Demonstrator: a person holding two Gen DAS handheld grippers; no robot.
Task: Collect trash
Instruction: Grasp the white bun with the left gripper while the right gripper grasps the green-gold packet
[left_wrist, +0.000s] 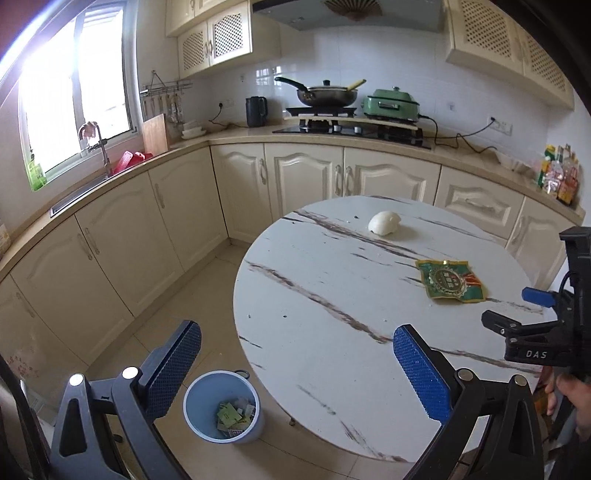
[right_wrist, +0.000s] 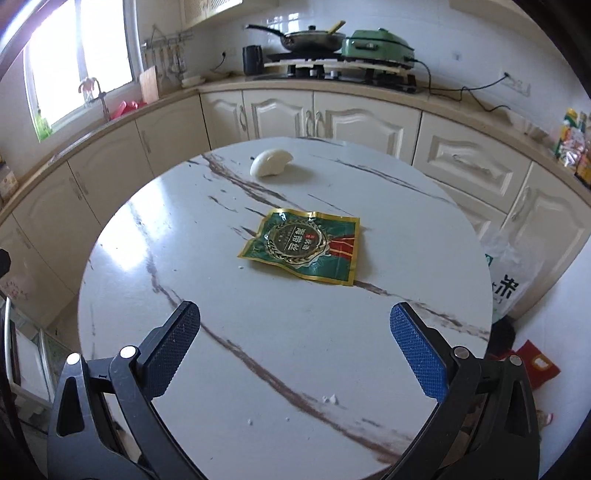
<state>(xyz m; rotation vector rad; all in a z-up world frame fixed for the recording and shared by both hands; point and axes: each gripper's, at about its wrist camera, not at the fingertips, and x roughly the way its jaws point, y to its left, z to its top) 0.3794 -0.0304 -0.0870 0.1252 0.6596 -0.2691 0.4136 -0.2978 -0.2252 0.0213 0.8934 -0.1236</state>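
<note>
Marble-patterned round table (right_wrist: 258, 369), white with brown veins, fills both views; kitchen cabinets curve behind it.

Blue waste bin (left_wrist: 195, 417) on the floor just off the table's left edge, near the left gripper (left_wrist: 297, 365). Paper scraps already lie in it.

Green-and-gold foil wrapper (right_wrist: 304, 247) lies flat on the tabletop, dead ahead of the right gripper (right_wrist: 295, 347), roughly centred between its two fingers but a fair way beyond the tips. Long axis appears to run left to right across the approach line, tilted slightly down to the right. Edges curl up a little, the near-right corner most; judged the likeliest place to pinch.

White crumpled lump (right_wrist: 270, 162), maybe tissue or a bun, cannot tell, sits farther back, near the far rim, well apart from the wrapper.

From the left view the wrapper (left_wrist: 450, 280) is off to the right, close to the right gripper's body (left_wrist: 532, 339). Right arm clearly nearer; left is better placed for the bin.

Fingers: both grippers spread wide, blue pads (right_wrist: 417, 354) far apart, nothing between them, nothing touched. Right hovers above the table's near part; left hangs partly over the floor and the table edge.

Small white crumbs (right_wrist: 330, 398) on the near tabletop.

Judgement: next move is forward and down, onto the wrapper.
</note>
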